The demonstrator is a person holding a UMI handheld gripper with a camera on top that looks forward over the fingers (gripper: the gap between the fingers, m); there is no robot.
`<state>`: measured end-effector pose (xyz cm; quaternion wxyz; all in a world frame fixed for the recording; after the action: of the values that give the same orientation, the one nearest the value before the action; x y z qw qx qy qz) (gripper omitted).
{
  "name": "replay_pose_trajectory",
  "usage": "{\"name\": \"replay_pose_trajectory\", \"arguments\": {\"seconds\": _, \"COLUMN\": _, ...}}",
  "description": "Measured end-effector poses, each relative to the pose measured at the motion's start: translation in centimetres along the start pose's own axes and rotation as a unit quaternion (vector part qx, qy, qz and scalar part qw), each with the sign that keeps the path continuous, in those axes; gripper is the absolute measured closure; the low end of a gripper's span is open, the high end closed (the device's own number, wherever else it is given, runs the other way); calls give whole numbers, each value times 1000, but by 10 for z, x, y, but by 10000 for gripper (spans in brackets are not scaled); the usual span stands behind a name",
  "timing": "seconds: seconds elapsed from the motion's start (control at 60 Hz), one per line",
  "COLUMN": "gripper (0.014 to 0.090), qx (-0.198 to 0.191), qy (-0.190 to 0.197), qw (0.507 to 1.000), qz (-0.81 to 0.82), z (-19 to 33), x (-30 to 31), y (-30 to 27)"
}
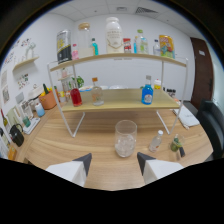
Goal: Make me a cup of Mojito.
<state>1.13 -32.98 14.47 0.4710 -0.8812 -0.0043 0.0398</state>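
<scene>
Fingers of the hand-held gripper (pixel 114 165), white with dark wedge tips, are held apart, nothing clamped between them. Just ahead, at twelve o'clock, a clear ribbed glass tumbler (pixel 125 138) is seen on the wooden table (pixel 60 142); its pale contents are hard to make out. Behind it, round flasks of red liquid (pixel 76 96) and blue liquid (pixel 147 93) are set on a two-tier wooden shelf (pixel 120 106).

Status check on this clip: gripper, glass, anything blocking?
Gripper open, holding nothing. Clear drinking glass with ice upright on wooden table, just ahead of fingers. Small clear plastic bottle lies beside it; path unobstructed.
</scene>
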Motion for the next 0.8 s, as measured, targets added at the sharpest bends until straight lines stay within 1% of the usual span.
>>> {"name": "replay_pose_trajectory", "arguments": {"seconds": 0.05, "gripper": 193, "qx": 2, "qy": -5, "qw": 1000, "qz": -12, "z": -4, "x": -13, "y": -15}}
{"name": "replay_pose_trajectory", "arguments": {"seconds": 0.1, "gripper": 194, "qx": 13, "qy": -8, "qw": 1000, "qz": -20, "z": -10, "x": -28, "y": -36}}
{"name": "replay_pose_trajectory", "arguments": {"seconds": 0.283, "gripper": 190, "qx": 78, "qy": -27, "qw": 996, "qz": -19, "z": -30, "x": -98, "y": -134}}
{"name": "replay_pose_trajectory", "arguments": {"seconds": 0.467, "gripper": 190, "qx": 136, "qy": -39, "qw": 990, "qz": -1, "z": -22, "x": -155, "y": -228}}
{"name": "replay_pose_trajectory", "arguments": {"seconds": 0.517, "gripper": 184, "qx": 156, "qy": -34, "qw": 987, "qz": 0, "z": -14, "x": -163, "y": -250}}
{"name": "replay_pose_trajectory", "arguments": {"seconds": 0.633, "gripper": 187, "qx": 184, "qy": -20, "qw": 983, "qz": -7, "z": 6, "x": -173, "y": -291}}
{"name": "replay_pose_trajectory", "arguments": {"seconds": 0.8, "gripper": 187, "qx": 199, "qy": -2, "qw": 980, "qz": -8, "z": 35, "x": -178, "y": -328}}
